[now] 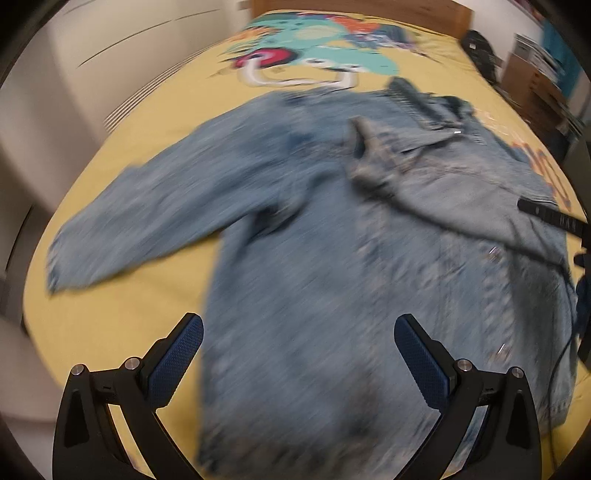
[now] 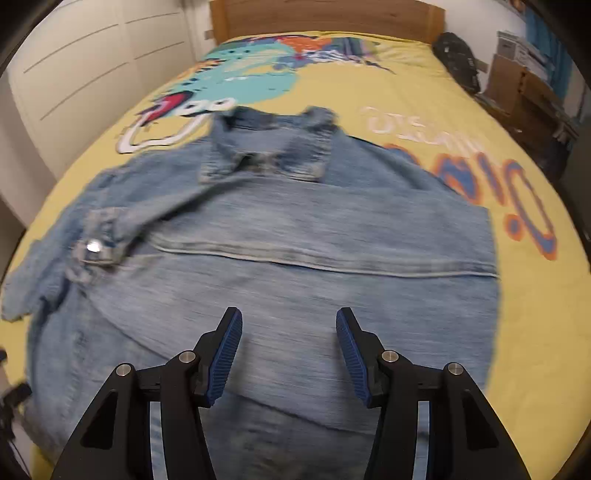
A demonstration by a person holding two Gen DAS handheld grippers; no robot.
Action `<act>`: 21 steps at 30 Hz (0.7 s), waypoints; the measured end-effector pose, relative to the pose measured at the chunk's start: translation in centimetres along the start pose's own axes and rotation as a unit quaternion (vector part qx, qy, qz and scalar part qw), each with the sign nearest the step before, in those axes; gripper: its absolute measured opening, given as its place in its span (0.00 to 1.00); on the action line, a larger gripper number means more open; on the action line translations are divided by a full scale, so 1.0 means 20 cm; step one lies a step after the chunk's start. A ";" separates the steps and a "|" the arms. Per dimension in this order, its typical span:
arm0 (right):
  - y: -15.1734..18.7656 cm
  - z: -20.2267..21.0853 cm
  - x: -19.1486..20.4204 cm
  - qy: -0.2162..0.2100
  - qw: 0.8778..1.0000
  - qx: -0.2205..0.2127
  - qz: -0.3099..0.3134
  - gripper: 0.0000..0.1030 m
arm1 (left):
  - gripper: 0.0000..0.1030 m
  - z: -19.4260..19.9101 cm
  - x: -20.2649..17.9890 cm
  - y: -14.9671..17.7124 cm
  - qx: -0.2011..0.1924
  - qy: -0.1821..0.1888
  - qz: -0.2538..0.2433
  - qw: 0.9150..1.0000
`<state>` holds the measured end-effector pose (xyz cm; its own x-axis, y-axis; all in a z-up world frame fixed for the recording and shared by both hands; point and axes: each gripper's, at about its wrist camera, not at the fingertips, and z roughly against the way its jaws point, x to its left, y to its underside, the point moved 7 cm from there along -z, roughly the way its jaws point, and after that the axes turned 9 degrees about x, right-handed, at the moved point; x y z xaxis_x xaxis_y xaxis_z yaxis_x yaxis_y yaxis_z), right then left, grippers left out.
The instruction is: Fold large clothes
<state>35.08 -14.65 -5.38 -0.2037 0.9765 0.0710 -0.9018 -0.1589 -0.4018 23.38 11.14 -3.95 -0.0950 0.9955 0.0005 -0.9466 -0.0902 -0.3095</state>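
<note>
A light blue denim jacket (image 1: 332,258) lies on a bed with a yellow printed cover (image 1: 147,317). In the left wrist view its left sleeve (image 1: 147,218) stretches out to the left, and the other sleeve is folded across the body, cuff (image 1: 369,155) near the middle. My left gripper (image 1: 298,332) is open and empty above the jacket's lower part. In the right wrist view the jacket (image 2: 295,240) shows its collar (image 2: 266,147) at the far end and a buttoned cuff (image 2: 96,243) at left. My right gripper (image 2: 289,328) is open and empty above the jacket's body.
A wooden headboard (image 2: 325,14) closes the far end of the bed. A white wardrobe (image 2: 74,66) stands at left. A black bag (image 2: 458,59) and cardboard boxes (image 2: 517,81) stand at right. The other gripper's black edge (image 1: 550,216) shows at right in the left wrist view.
</note>
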 end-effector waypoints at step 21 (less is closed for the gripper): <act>0.20 -0.03 -0.31 0.019 0.999 0.024 0.041 0.61 | 0.99 -0.48 -0.46 -0.58 -0.011 -0.035 -0.052 0.998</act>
<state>32.93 -21.21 -8.02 -0.2642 0.9645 0.0042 -0.9000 -0.2450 -0.3604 38.12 3.37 -9.47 -0.0181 0.9948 0.1006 -0.9455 0.0157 -0.3254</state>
